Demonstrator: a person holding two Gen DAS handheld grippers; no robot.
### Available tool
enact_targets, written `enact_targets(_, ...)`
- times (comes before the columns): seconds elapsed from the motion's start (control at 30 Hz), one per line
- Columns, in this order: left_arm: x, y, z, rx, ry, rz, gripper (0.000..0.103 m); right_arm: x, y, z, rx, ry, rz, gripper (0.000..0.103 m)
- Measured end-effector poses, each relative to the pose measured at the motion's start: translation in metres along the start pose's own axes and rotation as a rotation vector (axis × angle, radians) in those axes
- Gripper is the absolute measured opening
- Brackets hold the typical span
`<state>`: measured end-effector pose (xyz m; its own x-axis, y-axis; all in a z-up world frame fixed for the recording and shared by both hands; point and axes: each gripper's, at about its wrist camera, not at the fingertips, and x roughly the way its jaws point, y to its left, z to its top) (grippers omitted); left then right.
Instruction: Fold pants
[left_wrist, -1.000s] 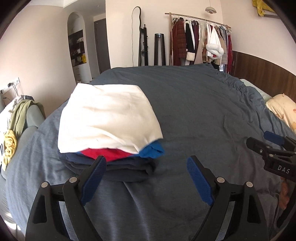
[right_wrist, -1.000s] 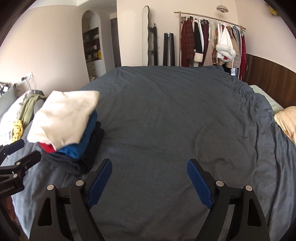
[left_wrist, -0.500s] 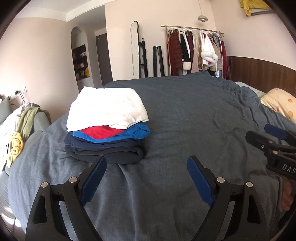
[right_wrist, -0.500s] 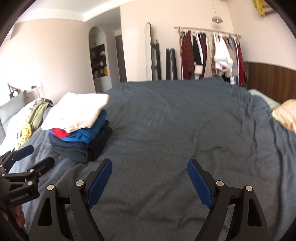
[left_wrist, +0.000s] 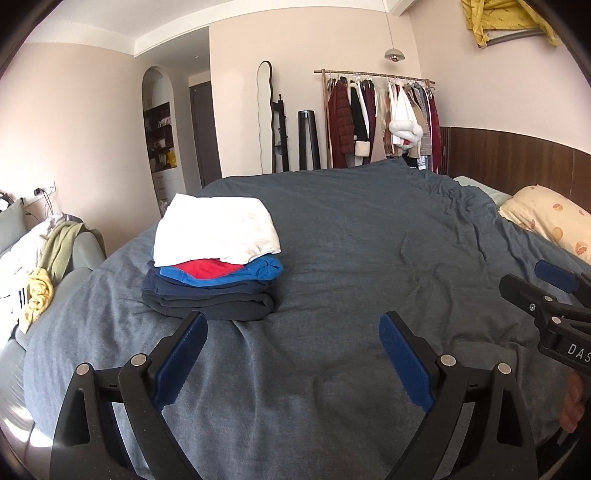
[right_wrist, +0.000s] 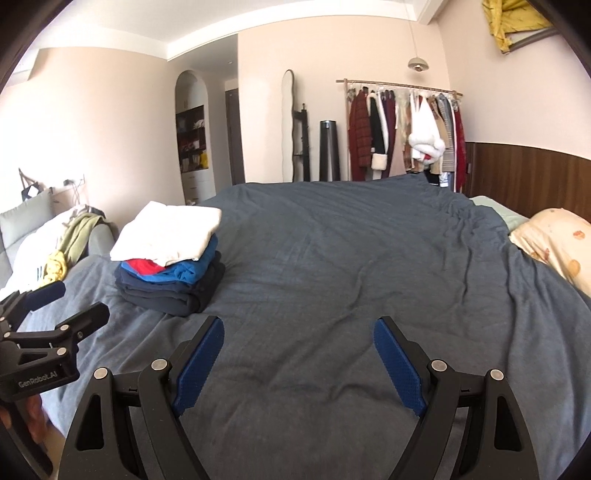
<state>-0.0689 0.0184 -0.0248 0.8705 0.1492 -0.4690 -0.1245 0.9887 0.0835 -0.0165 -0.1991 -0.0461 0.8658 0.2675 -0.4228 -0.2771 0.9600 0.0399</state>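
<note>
Left gripper (left_wrist: 291, 354) spread wide, holding nothing, above grey bedspread (left_wrist: 369, 236); right gripper (right_wrist: 297, 360) likewise apart, empty. Stack of folded clothes (left_wrist: 214, 266) just ahead of left gripper, on bed's left side: white piece (left_wrist: 216, 229) on top, red, blue, dark navy pants (left_wrist: 210, 302) beneath. Pillow (left_wrist: 550, 218) far right, clothes rack (left_wrist: 380, 118) behind bed

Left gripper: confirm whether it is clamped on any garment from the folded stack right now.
No: the left gripper hangs open over the bare grey duvet, short of the folded stack, with nothing between its blue pads.
</note>
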Motion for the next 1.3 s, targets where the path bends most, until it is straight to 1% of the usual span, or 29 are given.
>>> enact_targets(0.1, -0.006, -0.004, -0.003, -0.012, 0.006, -0.011, 0.095, -0.009, -0.004, -0.002, 0.008, 0.0, 0.002, 0.084)
enact_targets(0.23, -0.013, -0.008, -0.007, -0.017, 0.007, 0.0, 0.095, -0.02, -0.006, -0.007, 0.01, -0.004, -0.006, 0.084)
enact_targets(0.4, -0.02, -0.01, -0.008, -0.022, 0.008, 0.015, 0.098, -0.027, -0.009, -0.013, 0.02, 0.001, -0.007, 0.084)
enact_targets(0.47, -0.022, -0.01, -0.008, -0.024, 0.009, 0.017, 0.1, -0.028, -0.01, -0.015, 0.025, 0.004, -0.003, 0.084)
enact_targets(0.8, -0.025, -0.009, -0.012, -0.038, 0.019, 0.027, 0.101, -0.029, -0.012, -0.021, 0.043, 0.025, 0.006, 0.084)
enact_targets(1.0, -0.025, -0.007, -0.012, -0.041, 0.016, 0.028, 0.101, -0.029, -0.012, -0.022, 0.042, 0.024, 0.006, 0.084)
enact_targets(1.17, -0.026, -0.005, -0.011, -0.064, 0.019, 0.023, 0.103, -0.029, -0.013, -0.022, 0.042, 0.024, 0.005, 0.084)
enact_targets(1.3, -0.029, -0.008, -0.012, -0.057, 0.017, 0.019, 0.103, -0.029, -0.013, -0.022, 0.041, 0.023, 0.006, 0.084)
